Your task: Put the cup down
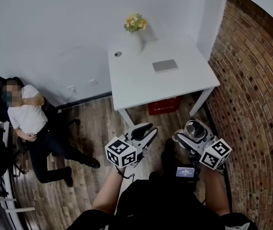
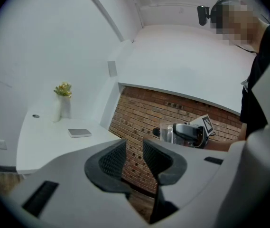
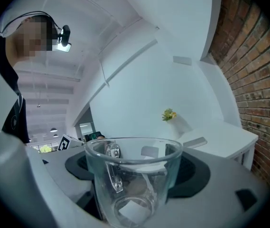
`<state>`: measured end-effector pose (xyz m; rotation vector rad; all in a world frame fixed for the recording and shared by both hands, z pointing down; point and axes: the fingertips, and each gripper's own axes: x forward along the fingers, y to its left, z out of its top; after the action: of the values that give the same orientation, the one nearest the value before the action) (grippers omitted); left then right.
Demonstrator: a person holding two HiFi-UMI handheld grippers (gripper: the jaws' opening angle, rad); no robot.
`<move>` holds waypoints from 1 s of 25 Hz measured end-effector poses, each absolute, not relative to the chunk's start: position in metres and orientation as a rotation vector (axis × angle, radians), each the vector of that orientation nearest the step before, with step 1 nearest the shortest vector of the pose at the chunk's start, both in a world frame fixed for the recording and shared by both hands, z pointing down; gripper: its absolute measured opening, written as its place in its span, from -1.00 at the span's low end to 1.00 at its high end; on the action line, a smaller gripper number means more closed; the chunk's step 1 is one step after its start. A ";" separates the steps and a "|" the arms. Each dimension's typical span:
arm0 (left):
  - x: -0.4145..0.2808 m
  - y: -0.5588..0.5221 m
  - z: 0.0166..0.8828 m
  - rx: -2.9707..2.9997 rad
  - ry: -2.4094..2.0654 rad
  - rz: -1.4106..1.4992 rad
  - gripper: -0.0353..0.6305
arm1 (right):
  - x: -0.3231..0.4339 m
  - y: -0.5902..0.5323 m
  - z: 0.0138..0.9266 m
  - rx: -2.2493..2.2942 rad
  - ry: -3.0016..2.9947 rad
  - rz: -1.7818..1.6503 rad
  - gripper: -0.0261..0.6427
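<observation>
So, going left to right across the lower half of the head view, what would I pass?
Seated person → left gripper → glass cup → brick wall.

Right gripper (image 3: 137, 166): dark pads (image 3: 197, 167) sit against both sides of a clear glass cup (image 3: 134, 189), which fills the lower centre of the frame. Cup rim is at the top, base at the bottom, handle (image 3: 112, 171) on its left side.

White table (image 3: 232, 137) at right, beyond the cup. A flat grey slab (image 3: 195, 142) lies toward its left edge. Yellow-green flowers (image 3: 169, 114) stand at the far edge against the white wall (image 3: 139, 89). Brick wall (image 3: 260, 75) runs along the table's right edge.

Upper left: a person wearing a head-mounted camera (image 3: 65, 36).
</observation>
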<state>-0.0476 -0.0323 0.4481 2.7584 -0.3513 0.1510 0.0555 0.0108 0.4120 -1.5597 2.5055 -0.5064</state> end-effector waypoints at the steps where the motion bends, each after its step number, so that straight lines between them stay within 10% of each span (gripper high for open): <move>1: -0.044 -0.040 0.449 2.759 -0.353 0.154 -0.55 | 0.059 0.002 0.413 -1.555 2.505 -0.507 0.37; 25: 0.085 -0.274 0.449 2.722 -0.549 0.171 -0.55 | 0.186 -0.256 0.420 -1.340 2.632 -0.553 0.37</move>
<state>0.0853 -0.2736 0.4485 2.7217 -0.5489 0.1710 0.1857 -0.2560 0.4199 -1.3397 2.6317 -0.5532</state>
